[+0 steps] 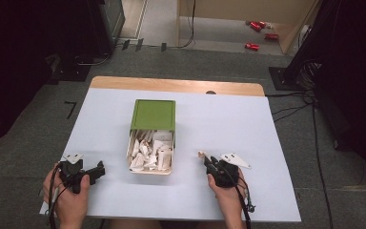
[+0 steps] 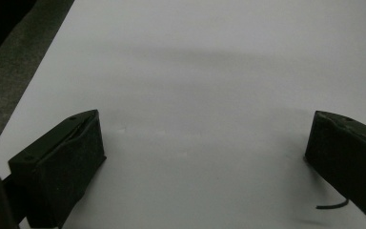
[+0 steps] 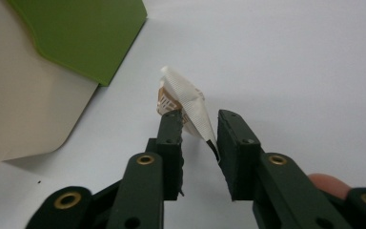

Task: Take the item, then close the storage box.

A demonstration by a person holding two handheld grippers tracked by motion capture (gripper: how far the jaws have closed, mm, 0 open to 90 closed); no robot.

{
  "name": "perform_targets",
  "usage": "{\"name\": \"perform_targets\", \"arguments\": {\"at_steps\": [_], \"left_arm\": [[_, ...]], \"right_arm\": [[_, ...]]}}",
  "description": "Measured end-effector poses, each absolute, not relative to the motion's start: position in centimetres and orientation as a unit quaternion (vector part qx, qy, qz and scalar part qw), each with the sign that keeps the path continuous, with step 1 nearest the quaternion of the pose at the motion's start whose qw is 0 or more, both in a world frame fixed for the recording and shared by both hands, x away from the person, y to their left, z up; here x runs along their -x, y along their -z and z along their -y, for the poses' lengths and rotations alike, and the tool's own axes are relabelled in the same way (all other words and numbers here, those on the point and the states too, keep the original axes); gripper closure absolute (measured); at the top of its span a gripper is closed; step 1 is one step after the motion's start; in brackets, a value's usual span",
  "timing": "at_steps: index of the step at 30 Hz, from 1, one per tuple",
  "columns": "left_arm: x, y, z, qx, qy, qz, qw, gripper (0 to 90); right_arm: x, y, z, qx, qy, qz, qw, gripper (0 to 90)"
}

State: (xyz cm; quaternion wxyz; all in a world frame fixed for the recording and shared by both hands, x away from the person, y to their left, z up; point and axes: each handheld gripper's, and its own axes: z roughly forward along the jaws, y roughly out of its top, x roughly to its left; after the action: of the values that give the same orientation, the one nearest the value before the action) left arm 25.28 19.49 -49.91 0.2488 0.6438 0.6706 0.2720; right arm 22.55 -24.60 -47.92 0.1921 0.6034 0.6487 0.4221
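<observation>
Judging by the layout, one white packet lies on the surface between the right gripper's parted jaws, apparently released beside the green box. Many packets remain in its tray, and the left gripper rests spread and empty.

Nothing here can be read. The small white packet shows a brown printed pattern, too blurred to make out as letters. The green-lidded box bears no lettering, and the packets inside it are too small to tell.
</observation>
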Motion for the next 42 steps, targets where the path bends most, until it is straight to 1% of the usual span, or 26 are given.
{"name": "perform_targets", "arguments": {"at_steps": [3,6,15,25,26,27,28,29,30,31,33,42], "left_arm": [[-25.3,49.9,-19.5,-0.644,-0.272,-0.67,0.249,0.0],[-25.3,49.9,-19.5,-0.644,-0.272,-0.67,0.249,0.0],[-25.3,49.9,-19.5,-0.644,-0.272,-0.67,0.249,0.0],[-25.3,49.9,-19.5,-0.644,-0.272,-0.671,0.249,0.0],[-25.3,49.9,-19.5,-0.644,-0.272,-0.671,0.249,0.0],[-25.3,49.9,-19.5,-0.644,-0.272,-0.67,0.249,0.0],[-25.3,49.9,-19.5,-0.644,-0.272,-0.671,0.249,0.0],[-25.3,49.9,-19.5,-0.644,-0.272,-0.67,0.249,0.0],[-25.3,49.9,-19.5,-0.644,-0.272,-0.67,0.249,0.0],[-25.3,49.9,-19.5,-0.644,-0.272,-0.67,0.249,0.0],[-25.3,49.9,-19.5,-0.644,-0.272,-0.671,0.249,0.0],[-25.3,49.9,-19.5,-0.645,-0.272,-0.67,0.248,0.0]], "right_arm": [[-22.3,47.5,24.6,-0.595,-0.432,-0.651,0.189,61.3],[-22.1,47.1,24.5,-0.588,-0.436,-0.654,0.19,58.7],[-21.6,45.5,24.2,-0.579,-0.452,-0.649,0.198,56.8],[-21.4,43.7,22.6,-0.563,-0.469,-0.651,0.199,54.5],[-21.4,43.5,22.4,-0.562,-0.47,-0.651,0.2,53.1],[-21.4,43.3,22.0,-0.56,-0.473,-0.651,0.198,48.9],[-21.4,43.3,22.0,-0.56,-0.473,-0.651,0.198,48.9],[-21.3,43.1,21.8,-0.562,-0.475,-0.648,0.195,46.2],[-21.2,42.8,21.3,-0.563,-0.473,-0.649,0.195,41.4],[-21.2,42.8,21.3,-0.563,-0.473,-0.649,0.195,41.4],[-21.0,42.4,20.6,-0.56,-0.471,-0.653,0.195,37.5],[-20.1,42.1,18.8,-0.549,-0.475,-0.663,0.182,37.5]]}}
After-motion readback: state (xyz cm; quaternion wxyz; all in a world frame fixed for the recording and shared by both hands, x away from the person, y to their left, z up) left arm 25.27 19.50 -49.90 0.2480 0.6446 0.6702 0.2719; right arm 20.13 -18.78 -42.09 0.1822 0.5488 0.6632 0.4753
